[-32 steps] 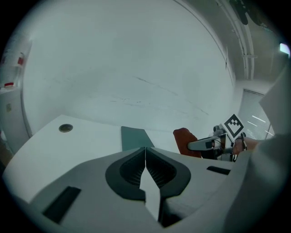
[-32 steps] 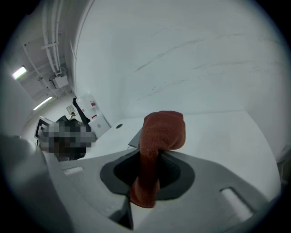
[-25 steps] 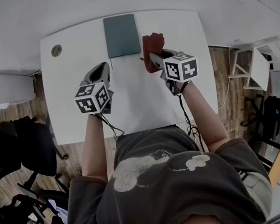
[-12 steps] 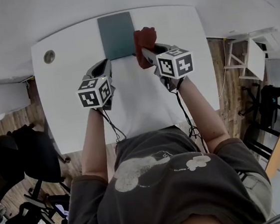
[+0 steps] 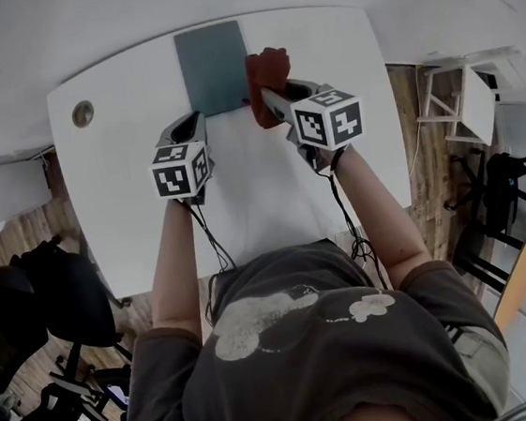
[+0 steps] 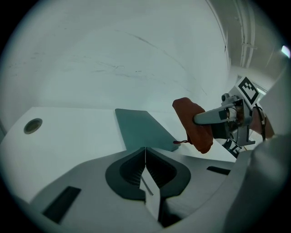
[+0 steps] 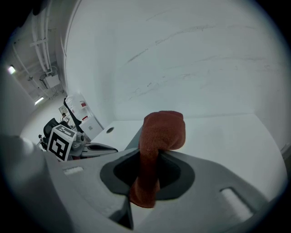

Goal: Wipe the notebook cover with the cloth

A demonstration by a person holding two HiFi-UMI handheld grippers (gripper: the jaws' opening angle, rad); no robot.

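A dark teal notebook (image 5: 214, 67) lies flat at the far middle of the white table (image 5: 138, 191); the left gripper view shows the notebook (image 6: 138, 129) just ahead of my jaws. My right gripper (image 5: 271, 93) is shut on a red-brown cloth (image 5: 267, 82), held at the notebook's right edge. In the right gripper view the cloth (image 7: 157, 145) hangs bunched between the jaws. My left gripper (image 5: 193, 126) sits shut and empty, just short of the notebook's near edge, left of the right gripper (image 6: 213, 117).
A round cable grommet (image 5: 83, 113) sits in the table's far left corner. Black office chairs (image 5: 38, 306) stand left of the table, a white stool (image 5: 463, 106) to the right. A white wall runs behind the table's far edge.
The right gripper with the cloth has moved left, closer to the notebook's right edge. The left gripper has stayed just short of the notebook's near edge.
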